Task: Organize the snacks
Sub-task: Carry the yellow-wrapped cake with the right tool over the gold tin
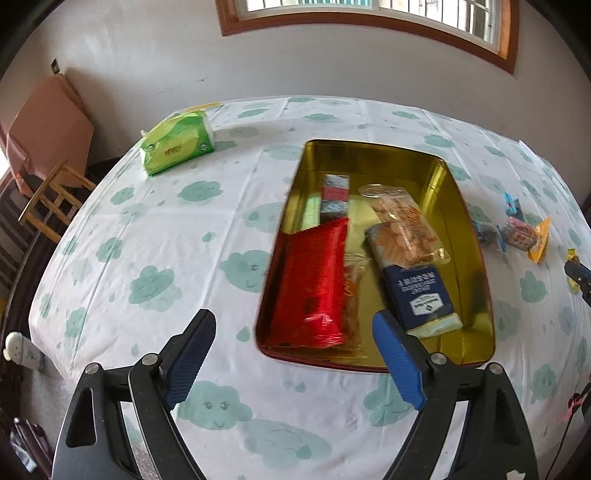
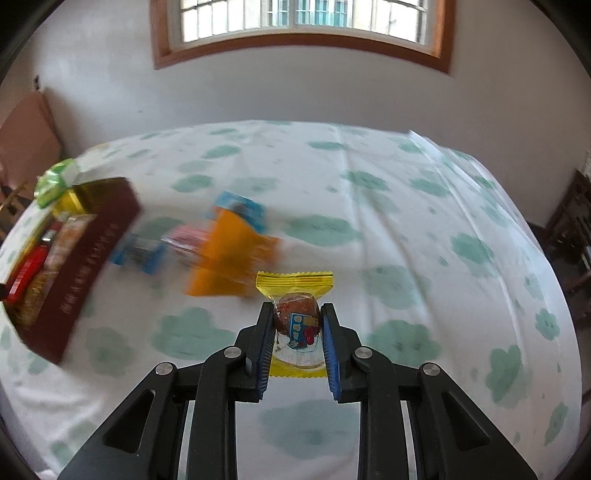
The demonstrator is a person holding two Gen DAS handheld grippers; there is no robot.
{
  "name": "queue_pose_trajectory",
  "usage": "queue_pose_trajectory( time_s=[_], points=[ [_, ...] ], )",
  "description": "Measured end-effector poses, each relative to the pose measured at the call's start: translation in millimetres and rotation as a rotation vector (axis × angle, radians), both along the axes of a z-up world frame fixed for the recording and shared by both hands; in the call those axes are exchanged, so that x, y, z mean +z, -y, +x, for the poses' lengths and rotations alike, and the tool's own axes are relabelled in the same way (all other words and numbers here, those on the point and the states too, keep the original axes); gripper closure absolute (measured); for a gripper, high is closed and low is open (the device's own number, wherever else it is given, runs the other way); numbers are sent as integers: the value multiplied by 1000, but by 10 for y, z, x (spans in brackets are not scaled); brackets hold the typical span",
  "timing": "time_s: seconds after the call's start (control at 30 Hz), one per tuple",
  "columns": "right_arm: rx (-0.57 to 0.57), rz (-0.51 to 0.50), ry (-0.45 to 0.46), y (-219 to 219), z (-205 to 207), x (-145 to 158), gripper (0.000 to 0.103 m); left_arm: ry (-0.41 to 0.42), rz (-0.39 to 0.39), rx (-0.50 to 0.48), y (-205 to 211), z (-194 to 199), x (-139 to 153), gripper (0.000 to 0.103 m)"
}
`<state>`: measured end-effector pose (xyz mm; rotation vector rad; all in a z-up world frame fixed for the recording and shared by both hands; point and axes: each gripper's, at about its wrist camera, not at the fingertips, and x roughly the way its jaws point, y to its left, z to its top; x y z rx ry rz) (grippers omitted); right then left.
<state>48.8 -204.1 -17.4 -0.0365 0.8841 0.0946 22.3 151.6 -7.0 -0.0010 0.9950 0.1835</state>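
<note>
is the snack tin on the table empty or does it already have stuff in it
Partly filled. The tin holds a red packet, a blue packet and a clear bag of biscuits, with bare gold floor showing.

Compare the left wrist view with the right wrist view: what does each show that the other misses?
Left wrist only: the open left tongs, empty, and the tin's gold inside with a red pack and a blue box.

Right wrist only: the right tongs shut on a yellow-wrapped snack.

Both: the tin, the green tissue pack, loose snacks such as the orange packet, the cloud-print cloth and the window.
</note>
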Motion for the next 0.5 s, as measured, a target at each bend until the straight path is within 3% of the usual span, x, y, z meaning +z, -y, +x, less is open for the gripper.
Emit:
queue_pose_trajectory(
  time_s=[0.5],
  points=[
    [293,104,28,-1512,-134,329,78,7,-25,116,-509,-137,-33,18]
  ],
)
